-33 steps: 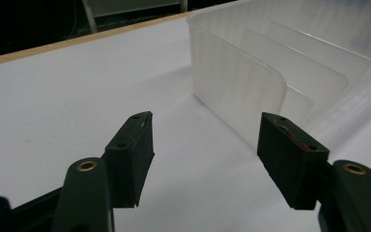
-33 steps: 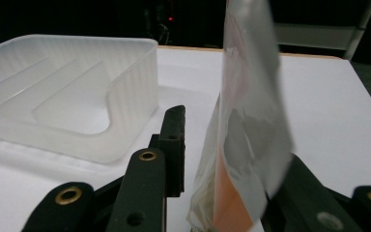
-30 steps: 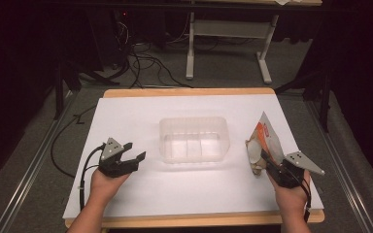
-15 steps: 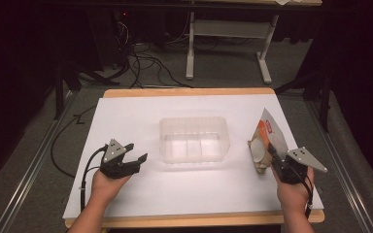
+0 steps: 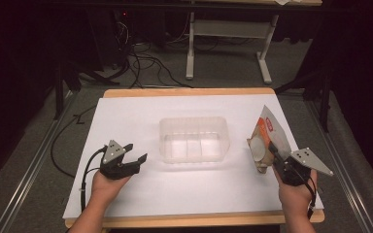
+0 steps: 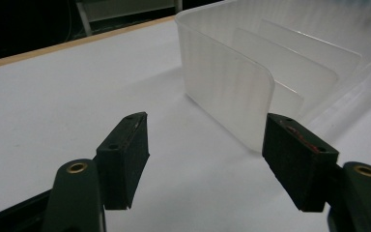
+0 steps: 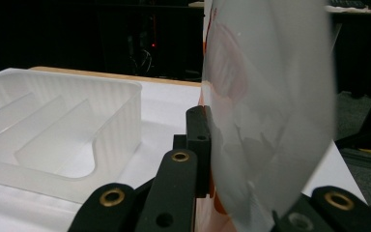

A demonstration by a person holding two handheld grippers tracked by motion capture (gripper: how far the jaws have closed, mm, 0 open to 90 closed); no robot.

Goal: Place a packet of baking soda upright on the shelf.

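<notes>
A white sheet (image 5: 141, 121) is covering the wooden table (image 5: 184, 91). A clear plastic tub (image 5: 194, 139) is sitting near the middle of the sheet; two low ridges are running across its floor, as the left gripper view shows (image 6: 290, 63).

The left gripper (image 5: 135, 154) is resting on the sheet, held in the person's left hand (image 5: 106, 183), just left of the tub. Its jaws are standing spread wide with nothing between them, and one corner of the tub is lying just beyond them.

The right gripper (image 5: 271, 154) is being held in the right hand (image 5: 295, 194) near the right edge of the sheet, to the right of the tub and apart from it. Its jaws are pinching a snack bag (image 5: 268, 138) low down, so the bag is standing upright above them, tilted slightly. The bag is showing orange and red print and a pale round patch. In the right gripper view the bag (image 7: 270, 106) is pressing against the left pad (image 7: 199, 145); the other pad is hidden behind it.
</notes>
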